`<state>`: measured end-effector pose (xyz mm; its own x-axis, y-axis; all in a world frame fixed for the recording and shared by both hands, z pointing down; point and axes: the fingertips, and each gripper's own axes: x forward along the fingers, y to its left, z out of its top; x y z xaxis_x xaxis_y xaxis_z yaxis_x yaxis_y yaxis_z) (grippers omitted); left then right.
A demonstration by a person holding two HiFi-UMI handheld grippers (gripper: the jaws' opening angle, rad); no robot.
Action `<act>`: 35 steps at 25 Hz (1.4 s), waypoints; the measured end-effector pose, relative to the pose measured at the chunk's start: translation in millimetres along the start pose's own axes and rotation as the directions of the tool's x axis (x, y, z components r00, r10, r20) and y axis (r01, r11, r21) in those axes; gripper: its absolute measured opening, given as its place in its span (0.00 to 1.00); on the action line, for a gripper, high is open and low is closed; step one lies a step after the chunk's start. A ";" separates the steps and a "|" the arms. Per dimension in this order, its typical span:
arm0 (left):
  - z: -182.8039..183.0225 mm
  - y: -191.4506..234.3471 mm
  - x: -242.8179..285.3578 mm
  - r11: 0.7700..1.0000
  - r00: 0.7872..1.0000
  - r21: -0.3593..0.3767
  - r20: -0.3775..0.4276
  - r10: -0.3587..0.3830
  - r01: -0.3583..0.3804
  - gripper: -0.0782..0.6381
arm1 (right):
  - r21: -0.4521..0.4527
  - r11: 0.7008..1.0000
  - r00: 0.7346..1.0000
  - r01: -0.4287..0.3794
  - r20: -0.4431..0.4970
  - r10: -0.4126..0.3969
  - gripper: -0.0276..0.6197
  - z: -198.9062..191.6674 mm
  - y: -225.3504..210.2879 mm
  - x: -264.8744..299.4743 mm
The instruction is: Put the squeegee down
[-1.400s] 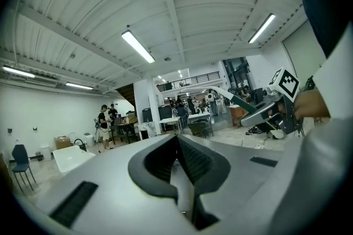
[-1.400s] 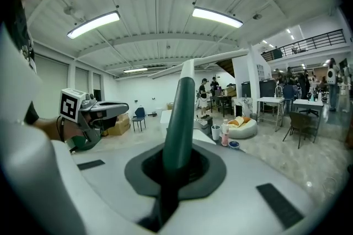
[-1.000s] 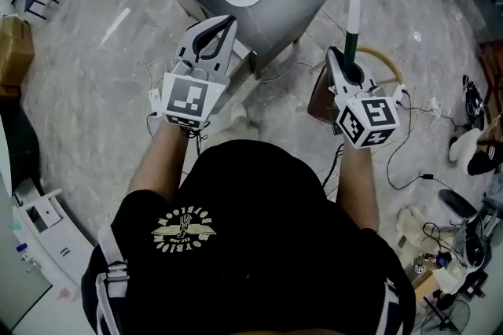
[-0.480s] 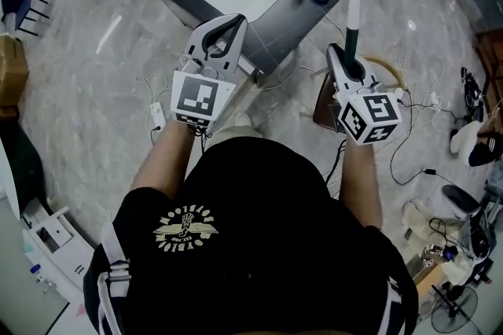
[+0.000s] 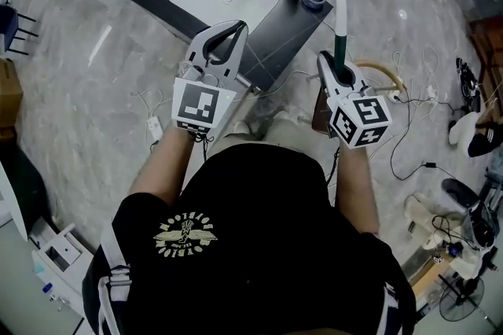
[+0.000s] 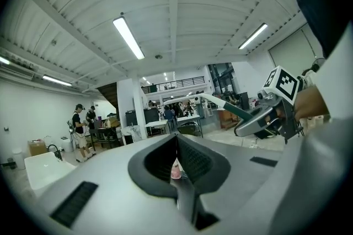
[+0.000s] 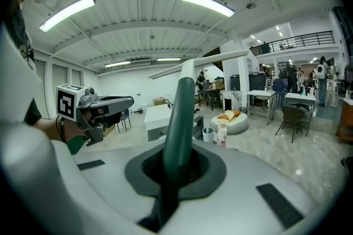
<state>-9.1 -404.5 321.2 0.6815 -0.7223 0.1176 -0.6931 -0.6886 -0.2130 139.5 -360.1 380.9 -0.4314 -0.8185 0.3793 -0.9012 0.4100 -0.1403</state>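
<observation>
Pinching the squeegee (image 5: pixel 343 11) by its handle, right tongs (image 5: pixel 330 66) hide its end; left tongs (image 5: pixel 230 27) pressed together.

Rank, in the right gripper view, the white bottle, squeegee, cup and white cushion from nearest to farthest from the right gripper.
1. squeegee: centre, its green handle clamped in the jaws.
2. cup and white bottle: side by side just right of the handle; too close to call.
3. white cushion: behind those two, a little further right.
</observation>
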 end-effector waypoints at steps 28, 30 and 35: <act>-66.3 21.6 136.1 1.000 0.998 0.010 -0.057 0.030 -0.029 0.14 | 0.178 0.980 0.957 -0.094 -0.256 0.138 0.09 -141.9 -88.0 134.1; -73.8 18.3 137.7 1.000 0.998 0.013 -0.066 0.022 -0.022 0.14 | 0.204 0.975 0.953 -0.088 -0.268 0.142 0.09 -155.8 -91.3 138.4; -91.3 12.0 141.4 1.000 0.996 0.003 -0.089 0.017 -0.017 0.14 | 0.270 0.960 0.941 -0.077 -0.300 0.160 0.09 -187.2 -92.7 153.1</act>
<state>57.4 -520.7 423.7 0.6460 -0.7368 0.1996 -0.7038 -0.6761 -0.2180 164.6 -448.1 623.1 -0.5378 -0.5837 0.6084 -0.8426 0.3480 -0.4109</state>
